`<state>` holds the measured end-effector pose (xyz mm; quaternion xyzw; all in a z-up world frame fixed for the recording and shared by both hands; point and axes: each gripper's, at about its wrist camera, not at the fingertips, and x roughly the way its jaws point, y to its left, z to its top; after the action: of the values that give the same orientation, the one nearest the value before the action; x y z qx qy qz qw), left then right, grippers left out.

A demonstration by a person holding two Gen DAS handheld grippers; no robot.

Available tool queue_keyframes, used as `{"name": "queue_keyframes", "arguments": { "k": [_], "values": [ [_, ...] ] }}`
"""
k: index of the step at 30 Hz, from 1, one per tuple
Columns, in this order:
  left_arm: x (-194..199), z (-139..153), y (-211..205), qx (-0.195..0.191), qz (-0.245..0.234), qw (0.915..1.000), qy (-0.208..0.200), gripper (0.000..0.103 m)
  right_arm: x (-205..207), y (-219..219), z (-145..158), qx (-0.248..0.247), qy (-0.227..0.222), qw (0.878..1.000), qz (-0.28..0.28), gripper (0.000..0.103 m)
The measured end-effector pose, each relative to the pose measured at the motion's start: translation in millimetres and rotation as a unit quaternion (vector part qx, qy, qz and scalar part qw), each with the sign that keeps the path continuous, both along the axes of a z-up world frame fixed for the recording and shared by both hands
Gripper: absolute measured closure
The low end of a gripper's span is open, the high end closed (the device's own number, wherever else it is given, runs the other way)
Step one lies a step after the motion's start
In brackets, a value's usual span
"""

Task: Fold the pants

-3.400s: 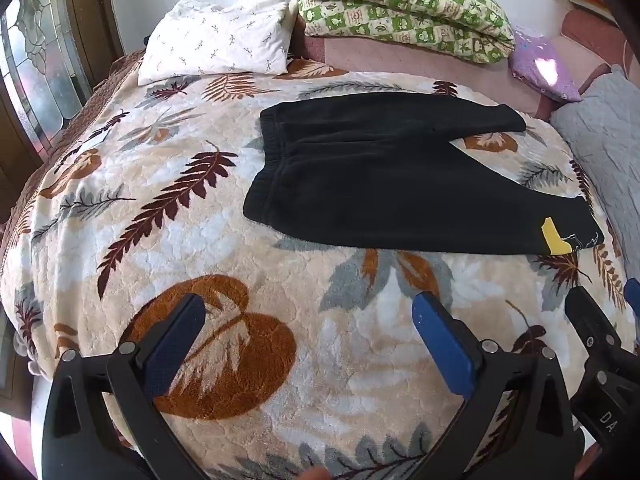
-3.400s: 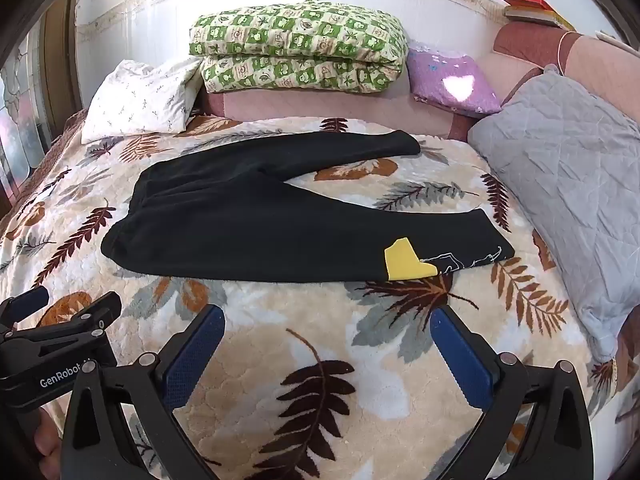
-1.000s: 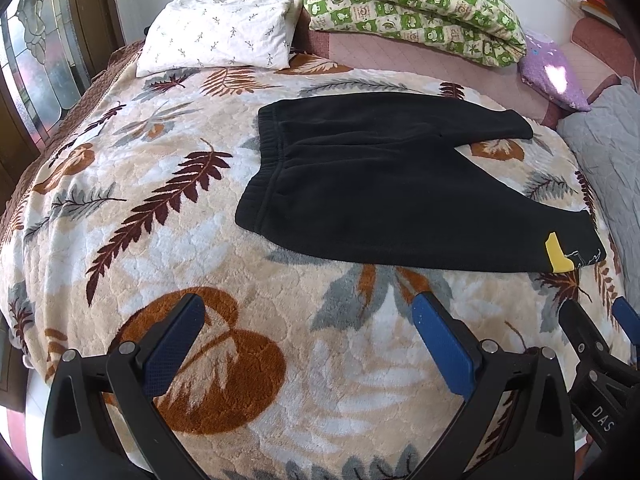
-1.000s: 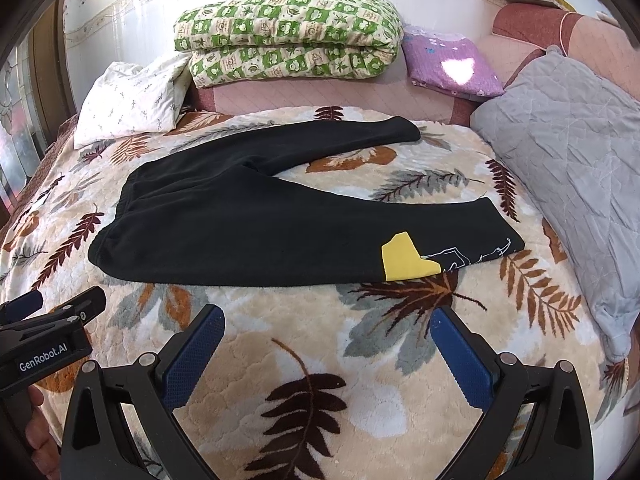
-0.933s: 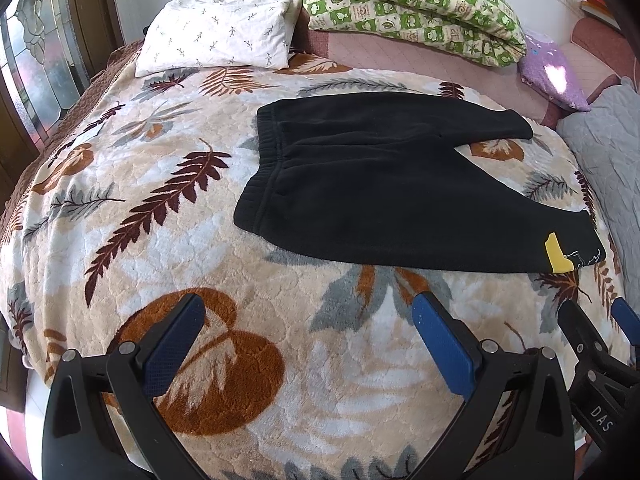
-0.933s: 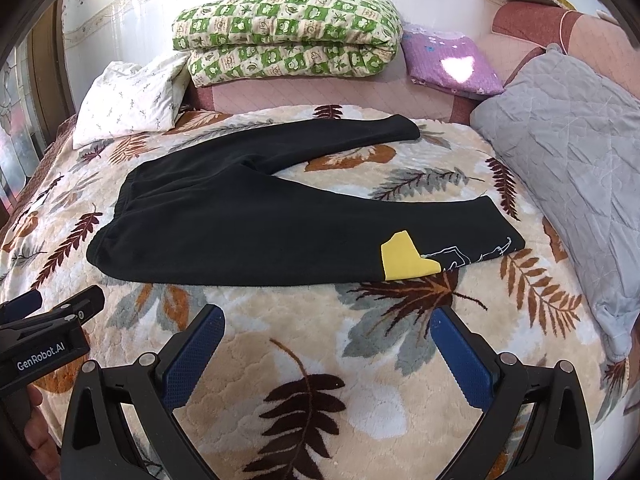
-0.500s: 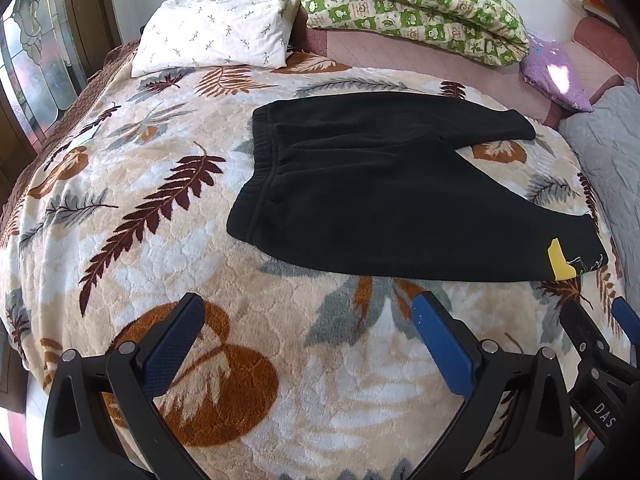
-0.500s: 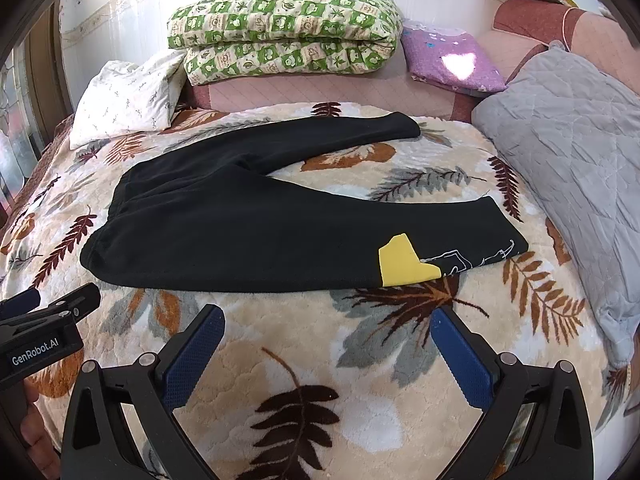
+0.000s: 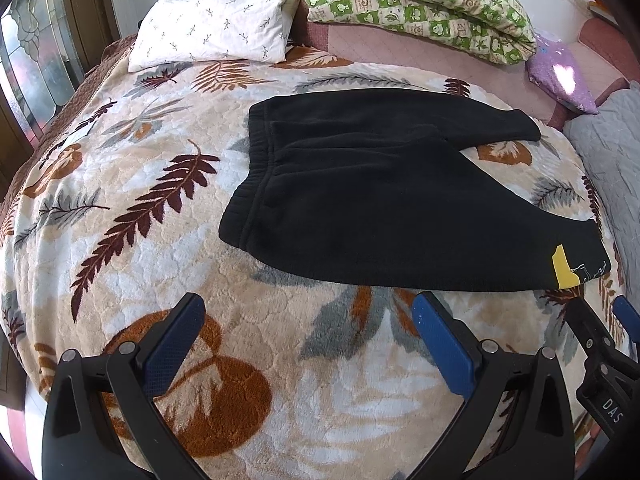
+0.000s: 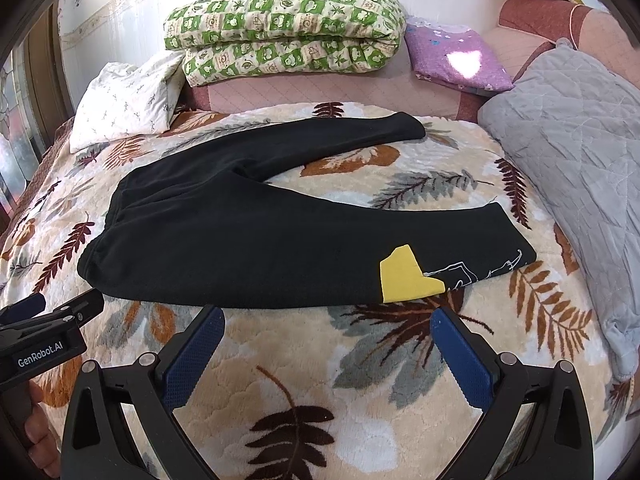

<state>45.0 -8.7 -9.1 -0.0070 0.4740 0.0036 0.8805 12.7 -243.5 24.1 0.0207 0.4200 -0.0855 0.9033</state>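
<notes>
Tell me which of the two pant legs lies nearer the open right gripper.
The leg with the yellow patch near its cuff, on the black pants. It lies just ahead of the right gripper; the plain leg stretches toward the pillows.

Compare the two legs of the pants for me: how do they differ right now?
The near leg carries a yellow patch and white line print by its cuff; the far leg is plain black. The near leg ends close to the right gripper; the far leg ends toward the headboard cushions. Both lie flat and spread apart in a V on the leaf blanket.
</notes>
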Motion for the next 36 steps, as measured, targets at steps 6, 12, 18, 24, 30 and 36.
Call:
{"name": "queue_keyframes", "arguments": {
  "k": [6, 12, 18, 24, 30, 36],
  "values": [
    [1.3, 0.2, -1.7, 0.001, -0.001, 1.0, 0.002, 0.0, 0.2, -0.5, 0.0, 0.0, 0.0, 1.0, -0.001, 0.0],
    [2.1, 1.6, -3.0, 0.0, -0.001, 1.0, 0.001, 0.0, 2.5, -1.2, -1.3, 0.001, -0.004, 1.0, -0.001, 0.0],
    [3.9, 1.5, -4.0, 0.0, -0.002, 1.0, 0.002, 0.0, 3.7, -1.6, -0.1, 0.001, -0.004, 1.0, 0.005, 0.0],
    [13.0, 2.9, -7.5, 0.005, -0.003, 1.0, 0.006, 0.0, 12.0, -6.3, 5.2, 0.014, -0.001, 1.0, 0.019, 0.0],
    [41.0, 5.6, -2.6, 0.004, 0.008, 0.9993, 0.035, 0.0, 30.8, -28.2, 17.3, 0.023, -0.001, 0.999, 0.036, 0.0],
    [77.3, 12.0, 13.0, -0.007, 0.028, 0.9981, 0.054, 0.0, 67.7, -79.5, 43.3, 0.006, -0.008, 1.0, 0.022, 0.0]
  ]
}}
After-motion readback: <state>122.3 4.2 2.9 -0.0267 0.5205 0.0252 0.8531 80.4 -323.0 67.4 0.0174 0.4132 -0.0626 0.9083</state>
